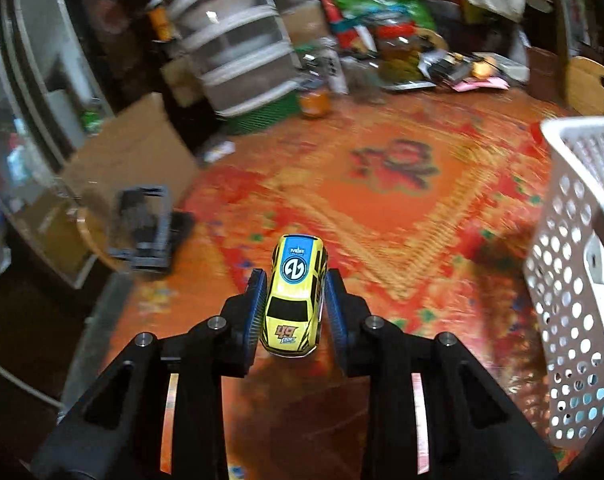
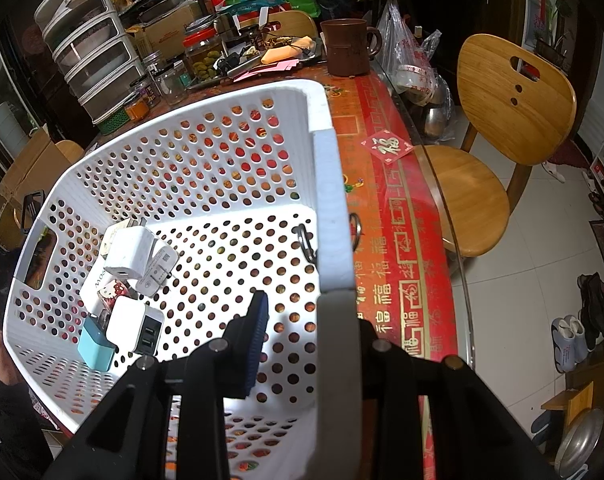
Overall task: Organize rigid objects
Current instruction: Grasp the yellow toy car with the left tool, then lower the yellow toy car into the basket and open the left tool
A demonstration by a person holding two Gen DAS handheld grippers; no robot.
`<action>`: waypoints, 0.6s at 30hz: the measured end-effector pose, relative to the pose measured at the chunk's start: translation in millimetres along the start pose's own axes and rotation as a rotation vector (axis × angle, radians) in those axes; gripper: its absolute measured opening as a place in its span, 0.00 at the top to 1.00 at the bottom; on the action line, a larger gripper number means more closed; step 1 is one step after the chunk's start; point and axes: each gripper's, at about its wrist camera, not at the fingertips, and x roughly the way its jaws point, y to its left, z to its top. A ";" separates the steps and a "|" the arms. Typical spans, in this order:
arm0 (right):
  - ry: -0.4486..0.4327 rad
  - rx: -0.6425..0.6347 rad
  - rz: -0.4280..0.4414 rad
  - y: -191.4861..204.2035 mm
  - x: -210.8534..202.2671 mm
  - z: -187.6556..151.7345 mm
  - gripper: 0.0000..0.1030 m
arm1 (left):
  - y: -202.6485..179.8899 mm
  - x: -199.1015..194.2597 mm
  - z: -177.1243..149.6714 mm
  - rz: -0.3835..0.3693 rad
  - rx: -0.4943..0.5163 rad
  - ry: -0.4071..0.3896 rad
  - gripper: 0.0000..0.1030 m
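Red-patterned tablecloth-covered table [image 2: 397, 216] with white perforated basket [image 2: 206, 152], brown mug [image 2: 347, 46], jars [image 2: 200, 54], clutter.

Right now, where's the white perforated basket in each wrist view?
Left wrist: white perforated basket at the right edge, cut off by the frame, beside the tongs holding the yellow toy car.
Right wrist: basket fills the centre-left, chargers inside; the tongs clamp its right rim.
Shared landmark: the stacked drawer unit, upper left in both.
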 end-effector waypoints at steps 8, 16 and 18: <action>0.001 -0.003 0.003 0.5 0.1 1.0 0.69 | 5.9 -55.8 12.2 -0.007 -0.013 -0.045 0.73; 0.002 -0.005 0.003 0.4 0.1 1.1 0.69 | -22.3 -95.5 25.7 -0.027 0.002 -0.040 0.73; 0.002 -0.006 0.005 0.4 0.1 1.7 0.68 | -30.7 -107.1 27.8 -0.042 0.011 -0.051 0.73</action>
